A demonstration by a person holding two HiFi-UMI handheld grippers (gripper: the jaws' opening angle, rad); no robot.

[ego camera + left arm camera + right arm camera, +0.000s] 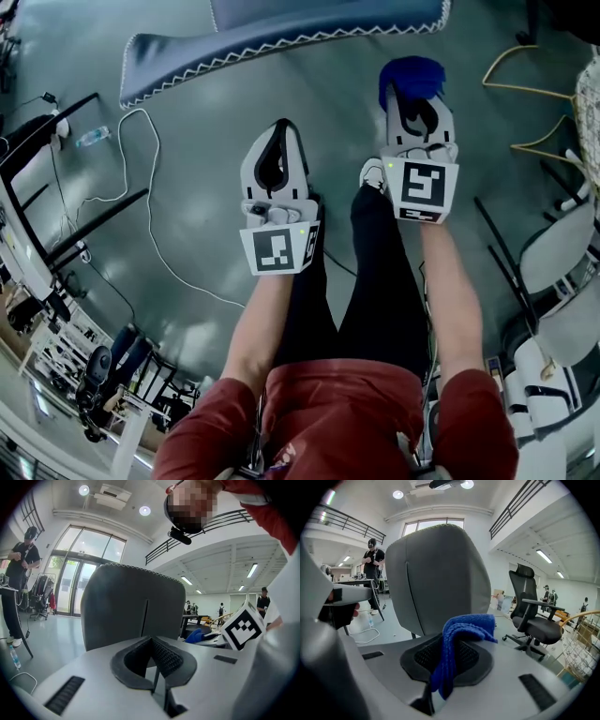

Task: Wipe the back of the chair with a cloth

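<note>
**Cloth in right gripper, short of chair back**

- Right gripper (418, 101) (449, 645): its 2 fingers are clamped on a blue cloth (412, 75) (461, 629). The cloth is folded over between the pads. One bunch rises past the fingertips and a tail hangs back toward the camera.
- Left gripper (279, 131) (151, 640): fingers are closed tip to tip with nothing between them.
- Chair back (281, 39) (131, 606) (436, 578): grey, upright, with zigzag stitching along its top edge. It stands directly ahead of both grippers. Head view shows a strip of bare floor (206, 197) between the cloth and the chair back, so they are near but apart. The left gripper sits further from the chair back than the right.
- Surroundings: a white cable (150, 220) loops across the floor by a water bottle (94, 137). A black office chair (532, 616) stands off to the right. A person (21, 569) (372, 559) stands behind, near the glass doors (77, 585).
</note>
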